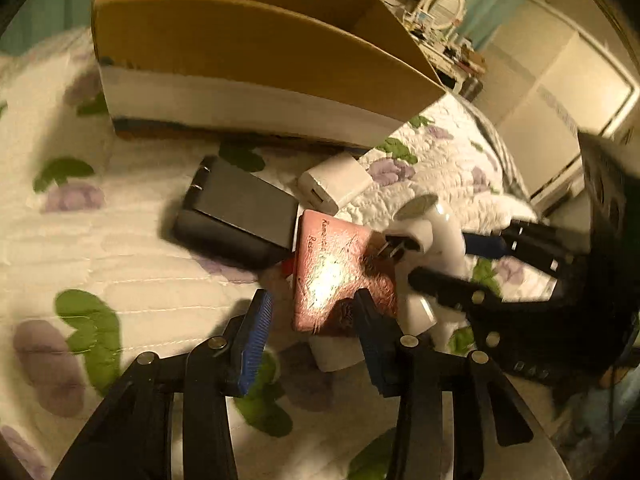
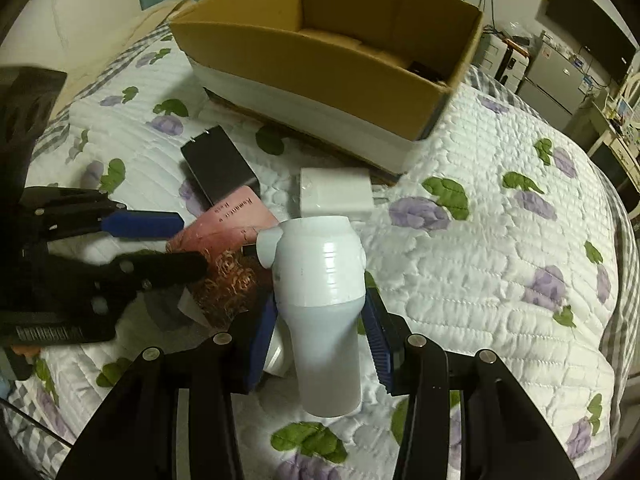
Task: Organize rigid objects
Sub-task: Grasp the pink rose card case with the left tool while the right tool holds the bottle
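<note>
Right gripper is clamped on the narrow neck of the white plug-in device, blue pads pressing either side; the body looks raised off the quilt, though I can't confirm full clearance. Left gripper is spread wide around the near edge of the pink card, neither pad clearly touching it yet. From the right wrist view the left gripper has one finger above and one across the card, so it reads as lining up a pinch. The card lies flat, tucked against the black charger and just beside the white charger; the device's prongs hang right over its far corner. The cardboard box sits beyond the pile, open-topped, something dark already inside at the far right corner. My read: lift the device straight up first so its prongs don't drag the card, then carry it over the near wall and set it down low instead of dropping it. For the card, a flat thin thing on soft quilting is hard to pinch; press one pad into the quilt at the edge to get under it, close slowly. Risk: the two grippers are near each other over the pile, so stagger the moves.
</note>
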A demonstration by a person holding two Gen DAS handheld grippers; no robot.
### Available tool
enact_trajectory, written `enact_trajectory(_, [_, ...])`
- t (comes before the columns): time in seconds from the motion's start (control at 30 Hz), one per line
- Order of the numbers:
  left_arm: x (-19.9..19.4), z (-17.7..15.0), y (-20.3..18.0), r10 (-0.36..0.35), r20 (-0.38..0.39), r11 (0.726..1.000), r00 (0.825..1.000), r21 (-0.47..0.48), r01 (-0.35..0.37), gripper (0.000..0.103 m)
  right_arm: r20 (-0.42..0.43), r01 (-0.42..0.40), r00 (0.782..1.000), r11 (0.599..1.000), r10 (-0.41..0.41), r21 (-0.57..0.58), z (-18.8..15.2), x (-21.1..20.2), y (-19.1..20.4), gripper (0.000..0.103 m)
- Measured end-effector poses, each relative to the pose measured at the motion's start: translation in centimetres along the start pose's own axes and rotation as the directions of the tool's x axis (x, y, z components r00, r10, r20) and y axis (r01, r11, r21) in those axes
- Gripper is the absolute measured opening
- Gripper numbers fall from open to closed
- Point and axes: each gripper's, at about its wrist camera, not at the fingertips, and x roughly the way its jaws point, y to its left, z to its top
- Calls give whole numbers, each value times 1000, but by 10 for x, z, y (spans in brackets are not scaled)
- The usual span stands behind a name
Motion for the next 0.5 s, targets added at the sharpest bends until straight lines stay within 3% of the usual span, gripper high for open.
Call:
enact_trajectory(0.07, [5, -1, -6, -45, -22, 999, 999, 4, 45, 43, -6, -1, 1000, 1000, 1, -3, -1, 2, 0, 43])
enact_trajectory(0.2, [-2, 0, -28, -18, 16, 998, 1000, 68, 17, 35, -21, 27, 999, 999, -27, -19, -4, 8, 1, 43])
enact_trajectory(0.33, [-13, 10, -42, -57, 67, 996, 996, 68, 53, 28, -22, -1, 1000, 1000, 2, 28, -7, 9, -9, 42])
enact_trajectory(0.43, [-3, 20, -52, -27, 64, 998, 998, 59, 23, 28, -19, 2, 1000, 1000, -2, 16, -8, 9, -7, 41])
enact_trajectory(0.5, [11, 26, -53, 46, 49, 998, 998, 30, -48, 28, -18, 7, 1000, 1000, -6, 6, -9, 8, -5, 41])
